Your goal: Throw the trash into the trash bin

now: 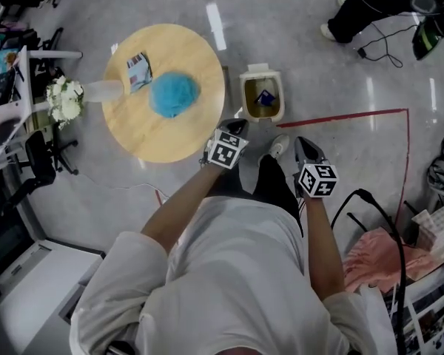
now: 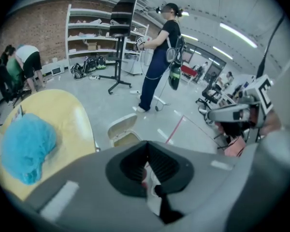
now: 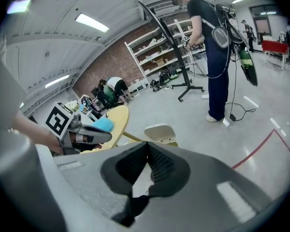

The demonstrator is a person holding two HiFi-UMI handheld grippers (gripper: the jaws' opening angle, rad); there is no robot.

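Head view first: the left gripper and the right gripper hang side by side in front of the person's body, both above the floor and both empty. The trash bin stands on the floor just beyond the left gripper, with its lid tipped back. A small blue piece of trash lies inside on the yellowish bottom. More things are on the round wooden table, to the left of the bin and apart from both grippers: a blue fluffy bundle near the middle and a small printed packet just beside it. A red tape line runs over the grey floor to the right of the bin.

Left gripper view: the jaws of the left gripper are pressed together with nothing between them. The bin is beyond their tips, the bundle on the table is far to the left, and the right gripper is at the right side.

Right gripper view: the right gripper also has its jaws closed on nothing. The bin's pale lid stands just above the tips, and the left gripper is at the left, in front of the table and the bundle.
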